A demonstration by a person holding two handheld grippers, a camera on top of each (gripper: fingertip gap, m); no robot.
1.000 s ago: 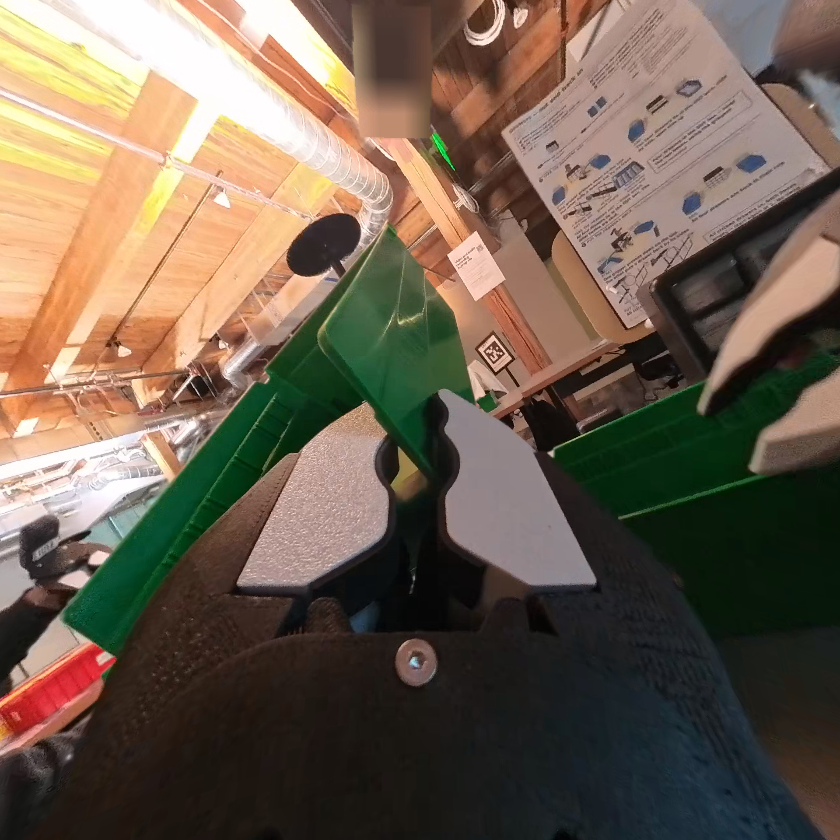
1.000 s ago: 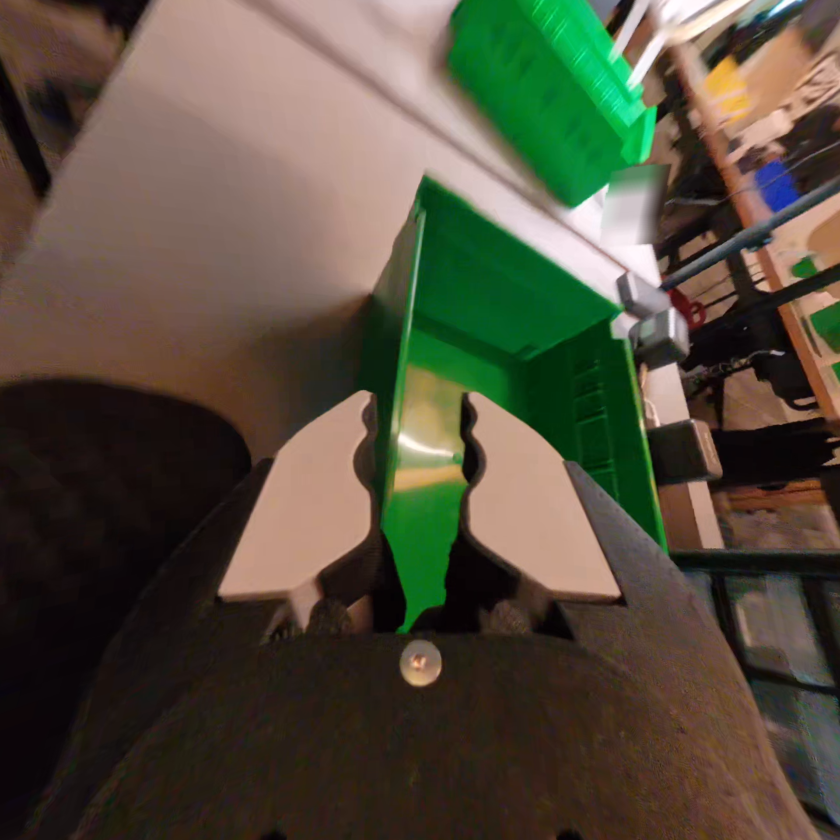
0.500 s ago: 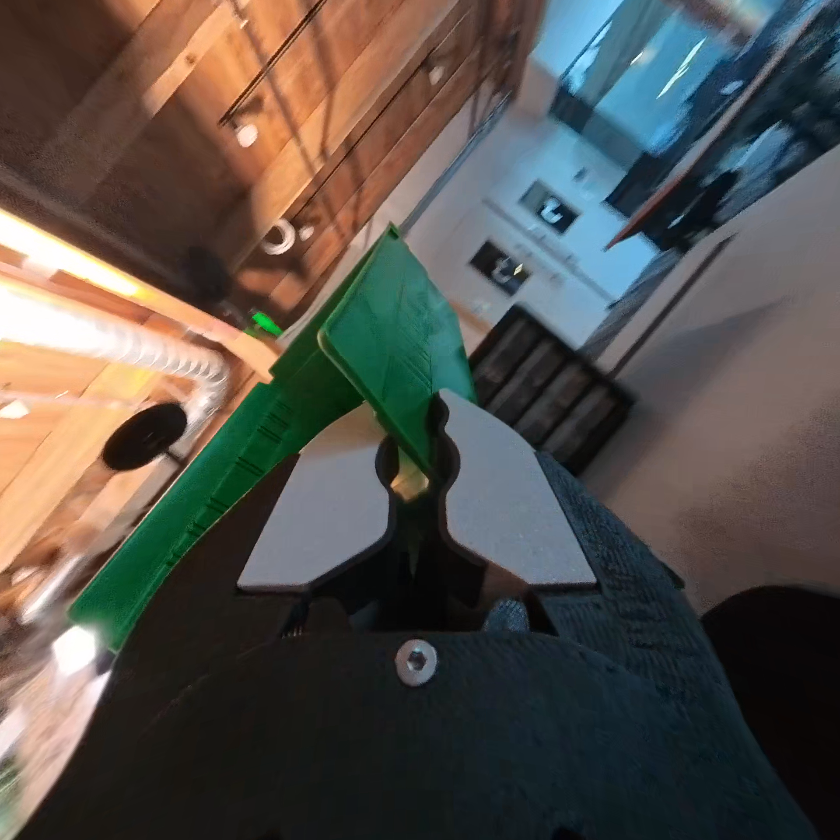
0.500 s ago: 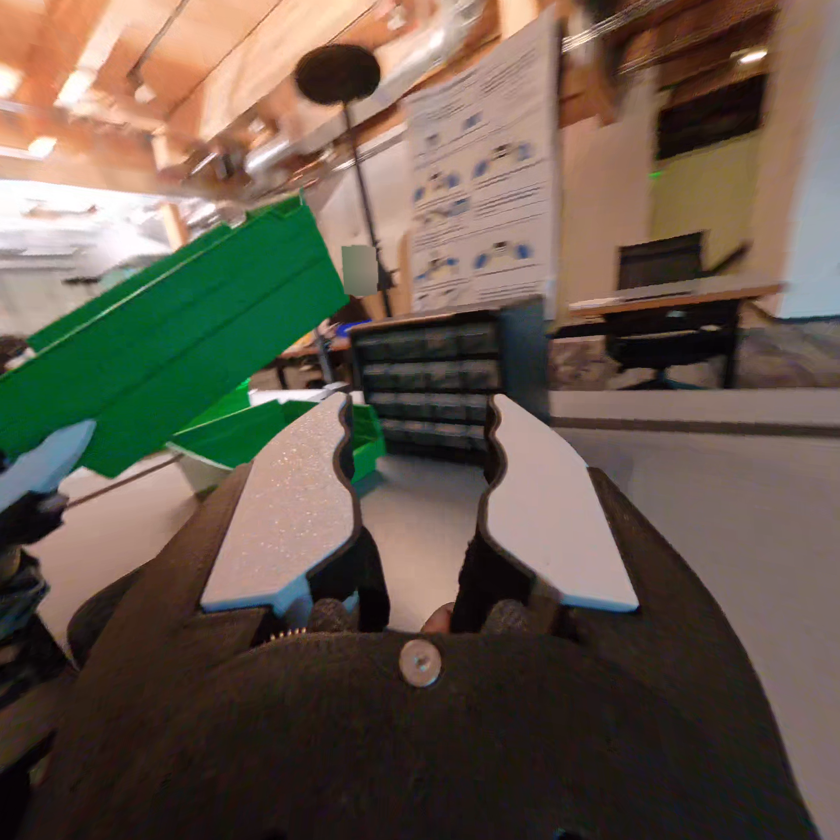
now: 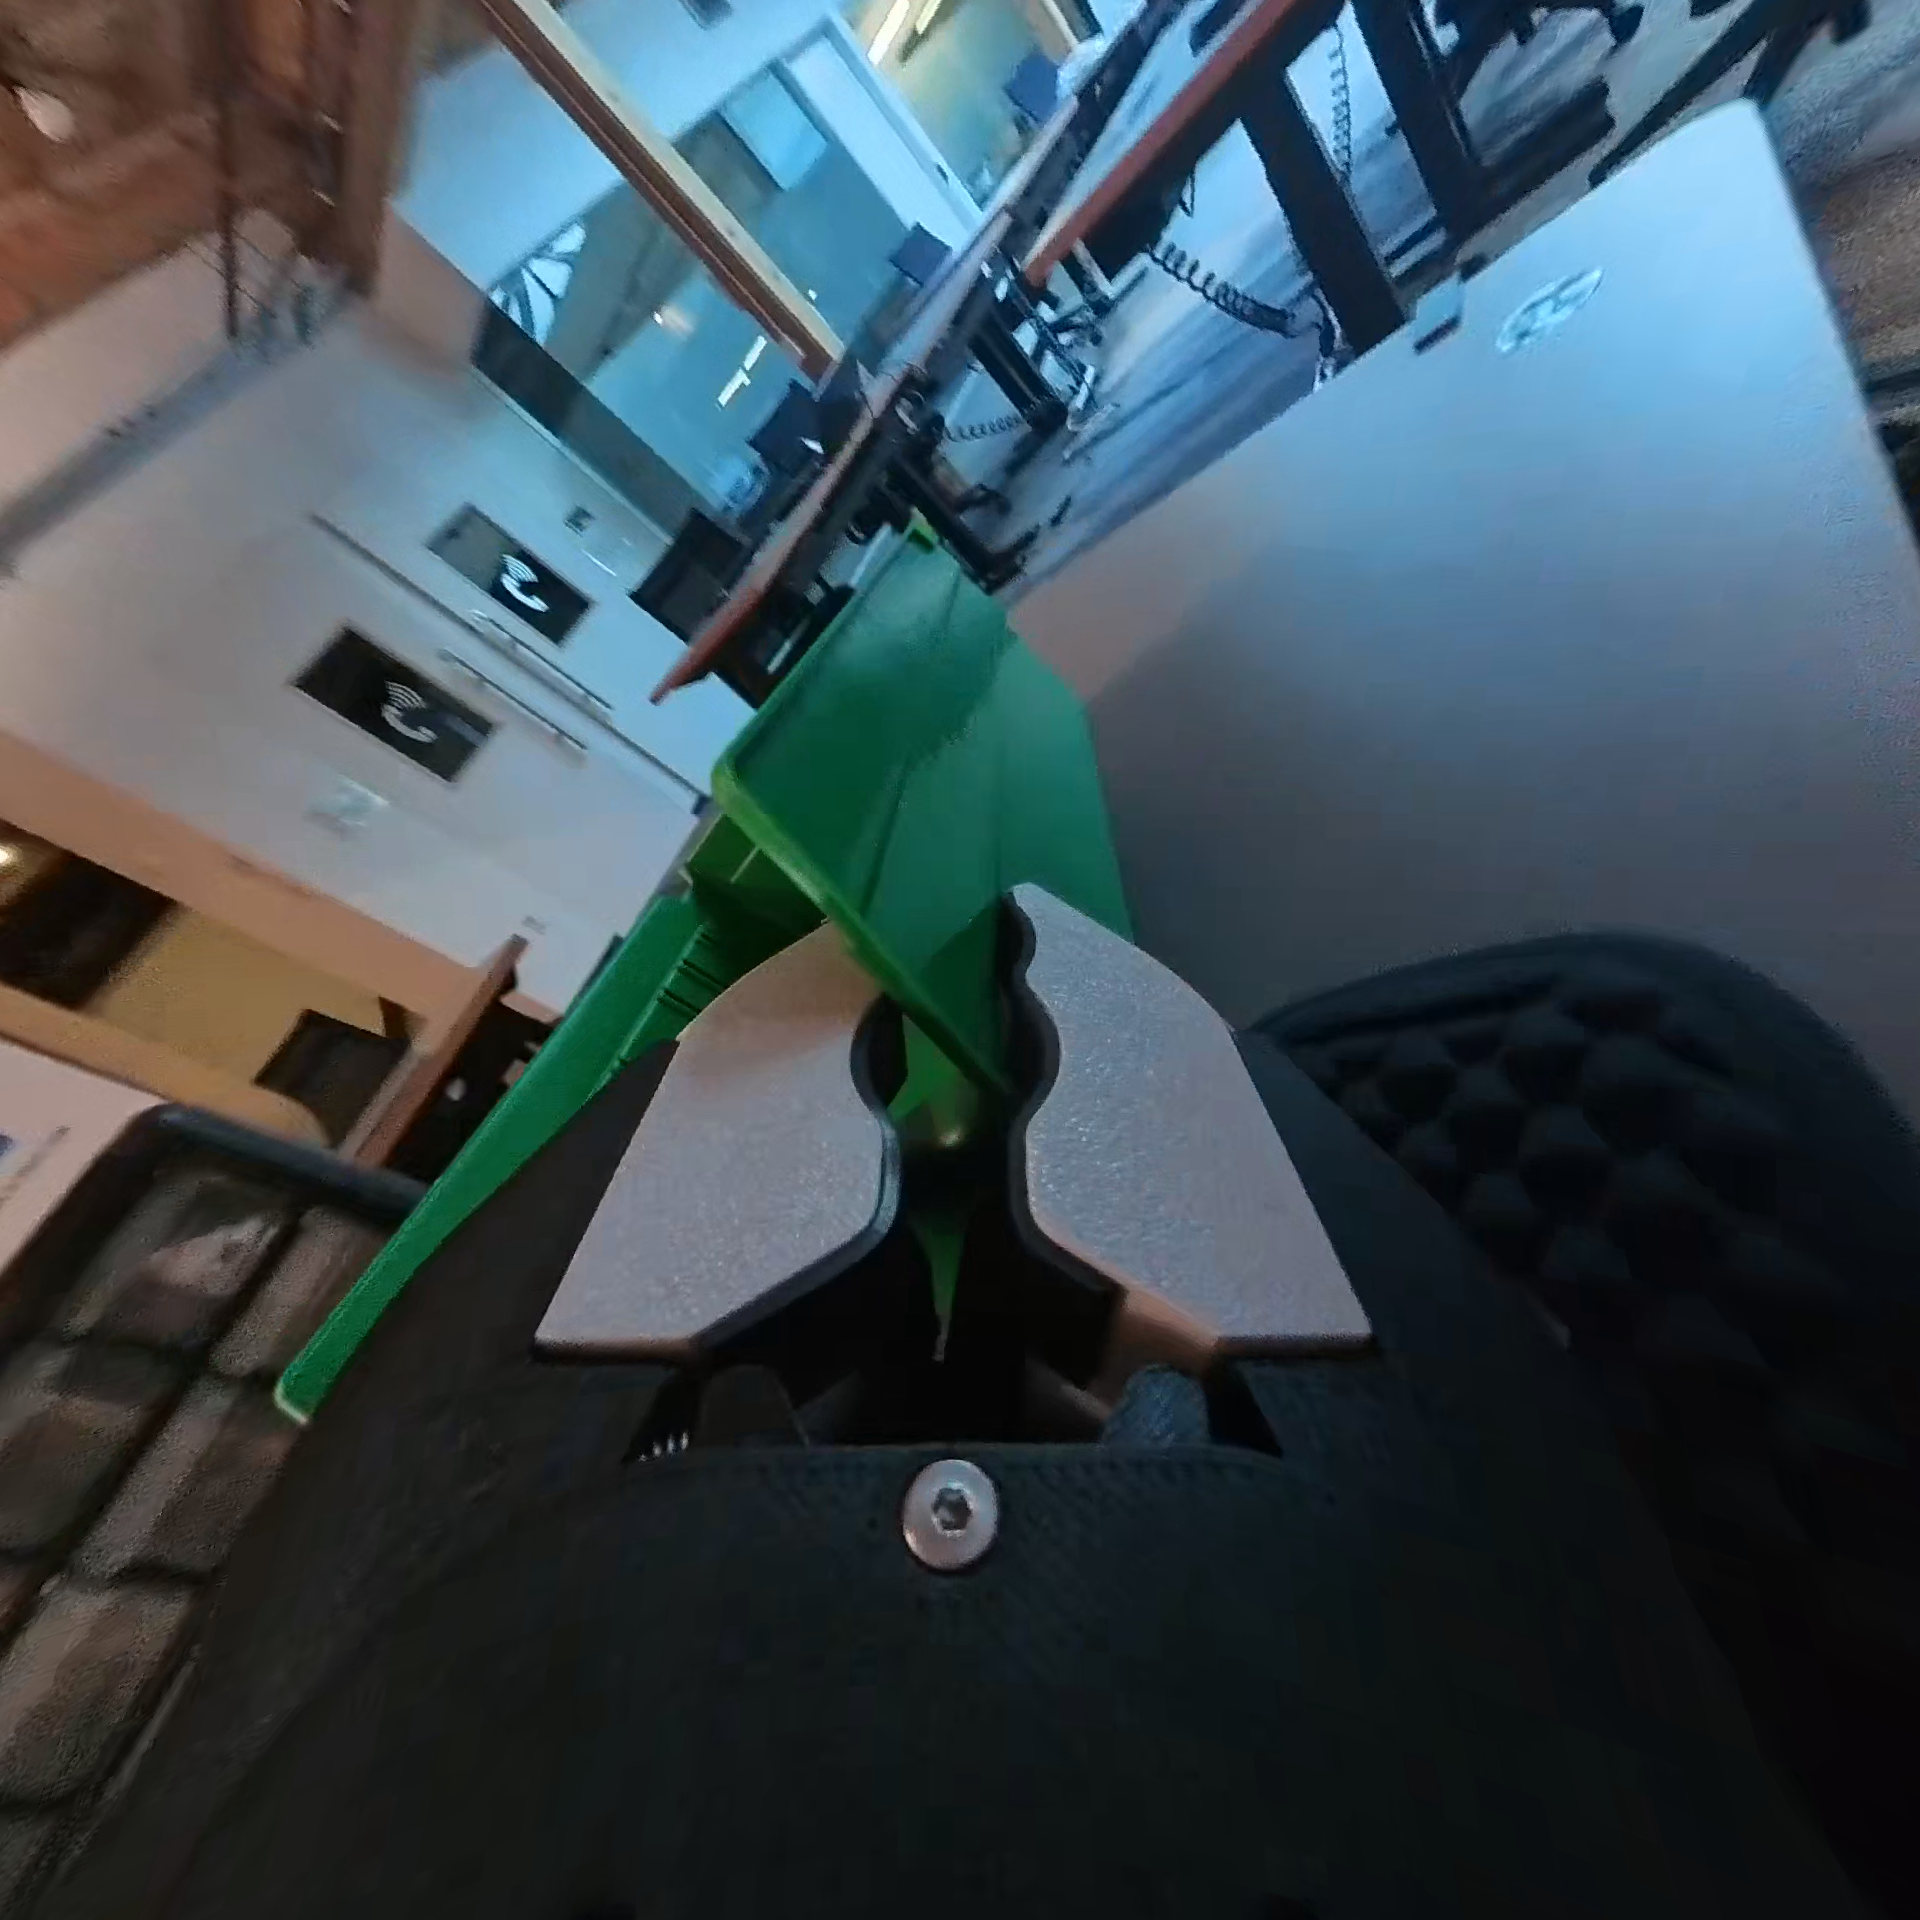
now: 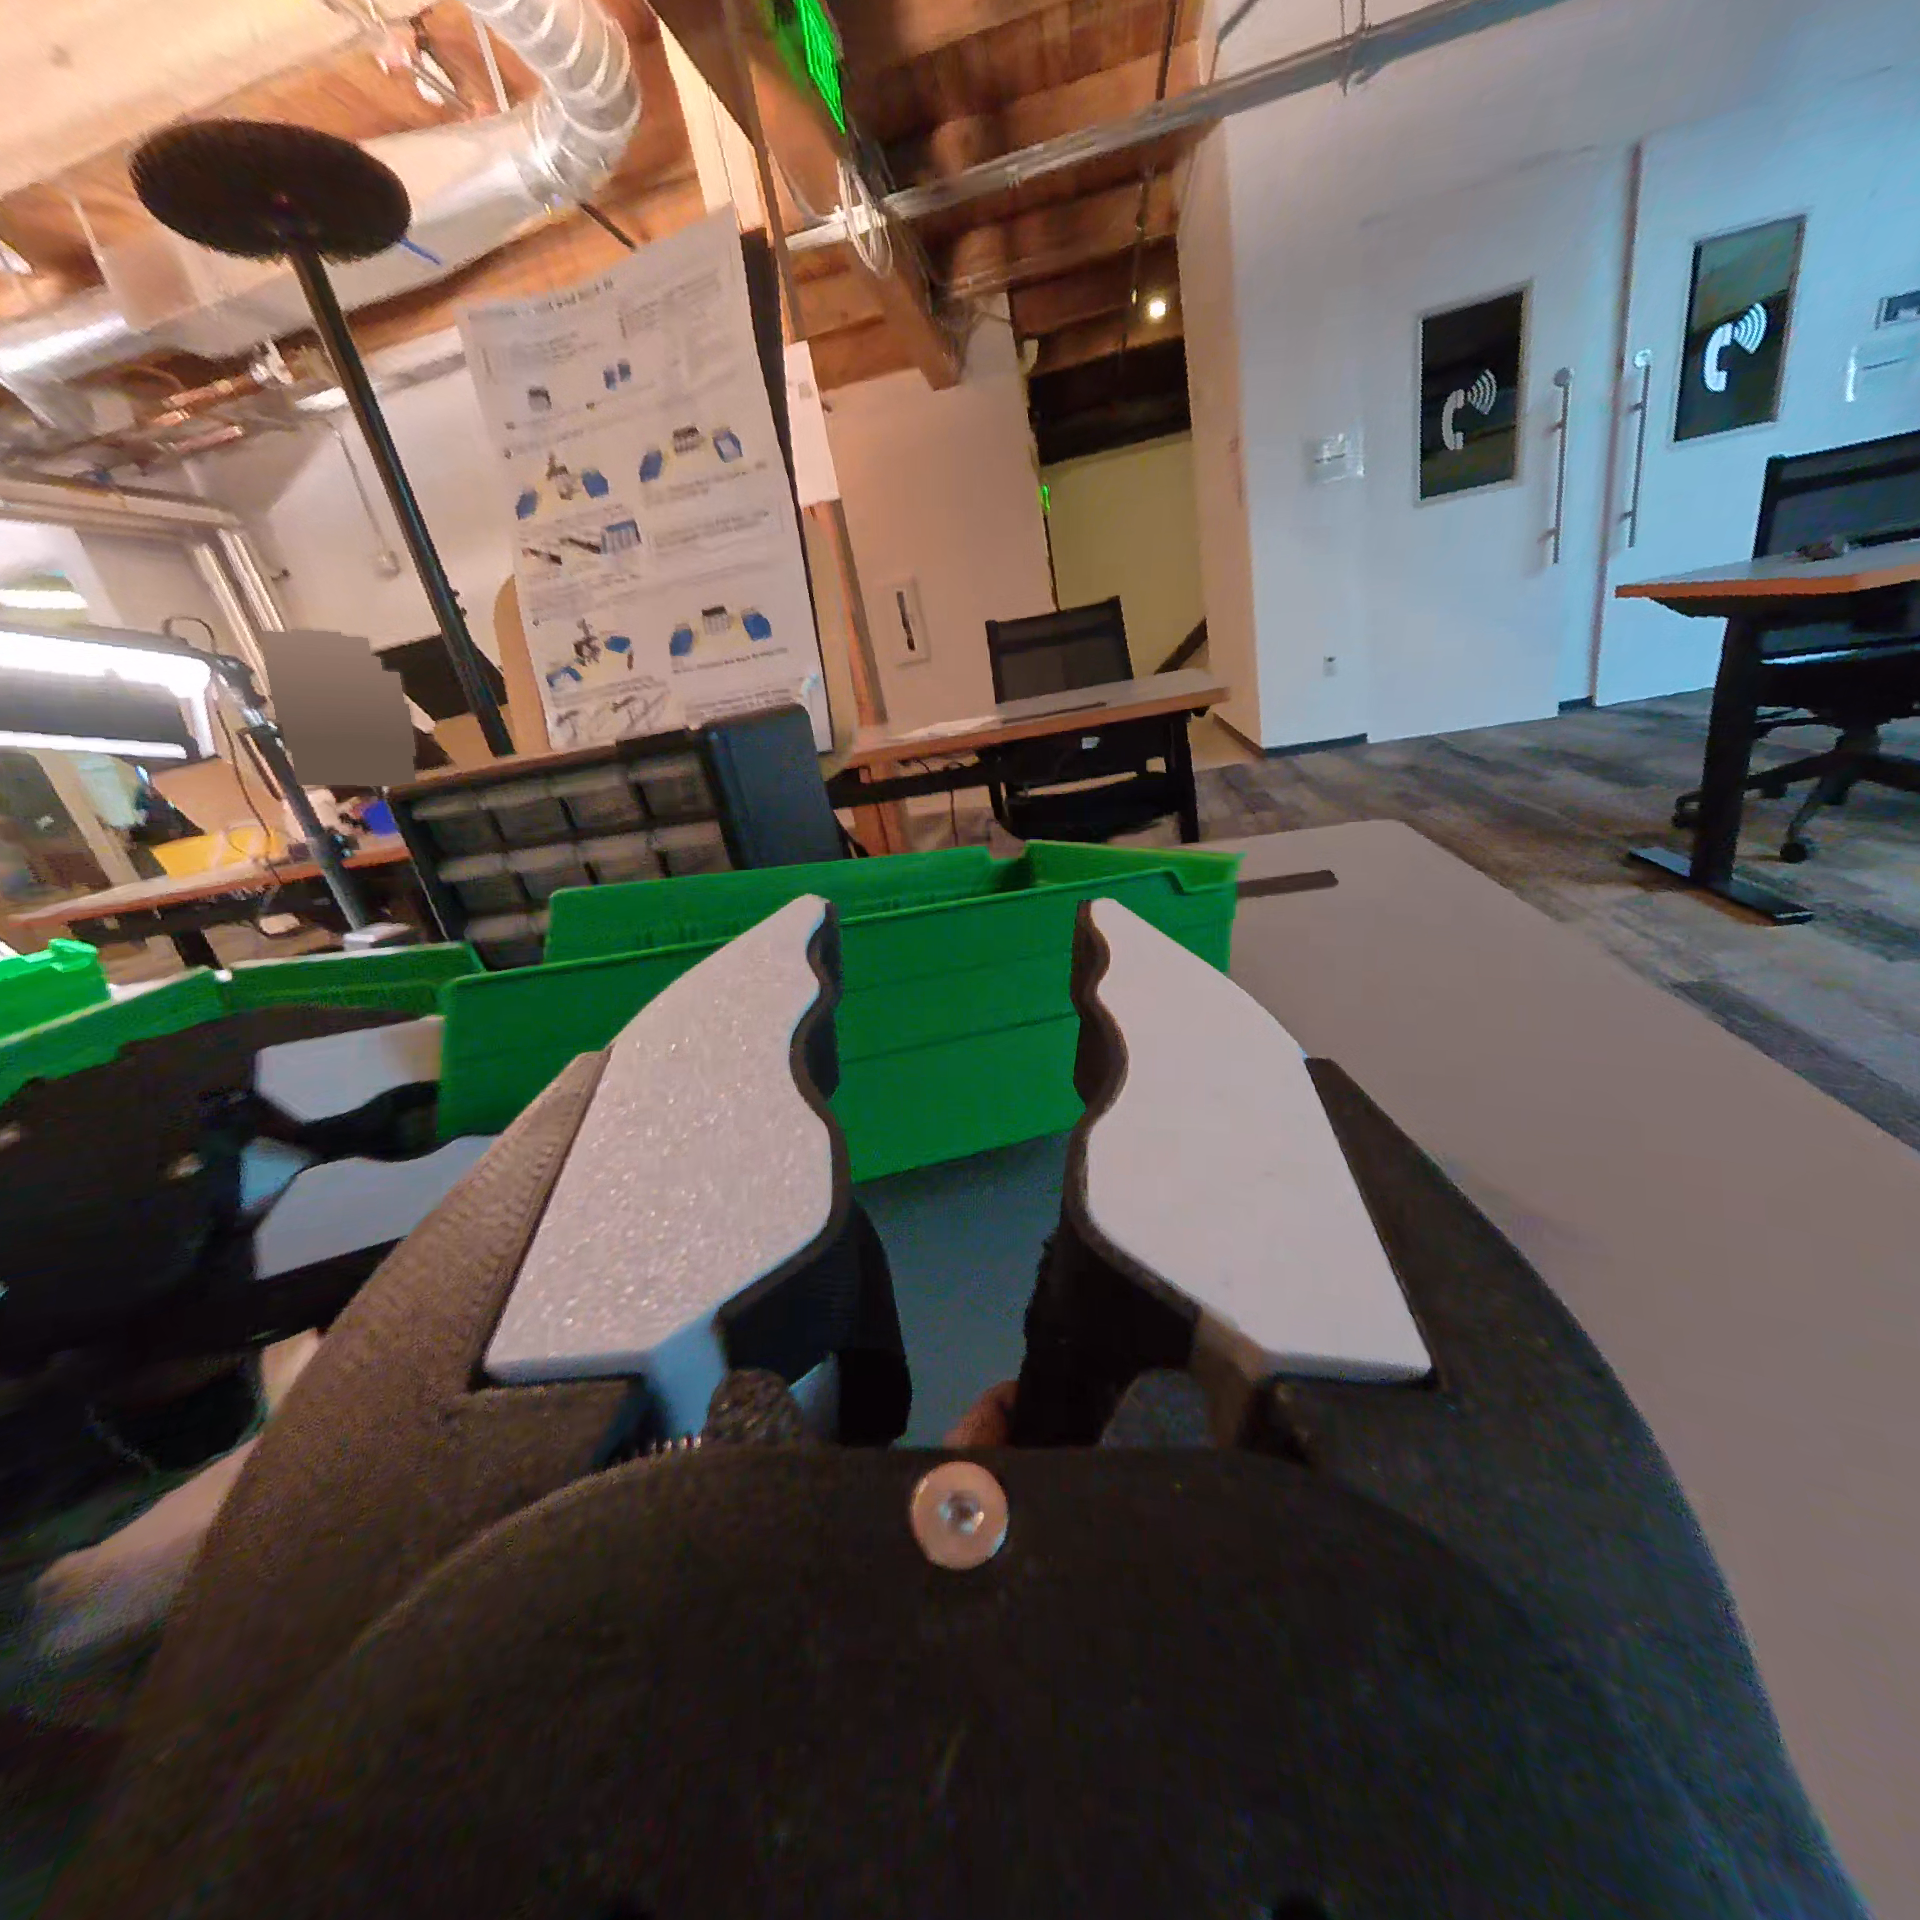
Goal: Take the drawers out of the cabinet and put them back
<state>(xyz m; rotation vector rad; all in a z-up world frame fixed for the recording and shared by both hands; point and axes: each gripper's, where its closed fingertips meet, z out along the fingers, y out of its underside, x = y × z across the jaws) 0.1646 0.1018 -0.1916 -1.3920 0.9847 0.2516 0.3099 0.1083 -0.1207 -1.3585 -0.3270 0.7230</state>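
Observation:
My left gripper (image 5: 951,997) is shut on the end flap of a green drawer (image 5: 914,748), which slants away from the fingers. In the right wrist view this drawer (image 6: 935,997) rests on the grey table (image 6: 1558,1195), with the left gripper (image 6: 312,1138) at its left end. My right gripper (image 6: 951,956) is open and empty, its fingertips just short of the drawer's long side wall. The black cabinet (image 6: 582,831) with grey drawers stands behind the green drawer. It also shows blurred at the lower left of the left wrist view (image 5: 156,1351).
Another green drawer (image 6: 208,997) lies at the left on the table. A black stand with a round disc (image 6: 270,197) and a poster board (image 6: 644,499) rise behind the cabinet. Desks and office chairs (image 6: 1818,623) stand farther off on the carpet.
My right gripper let go of the green drawer wall it gripped a second ago and drew back, open. My left gripper swung round with its green drawer, which now rests on the table.

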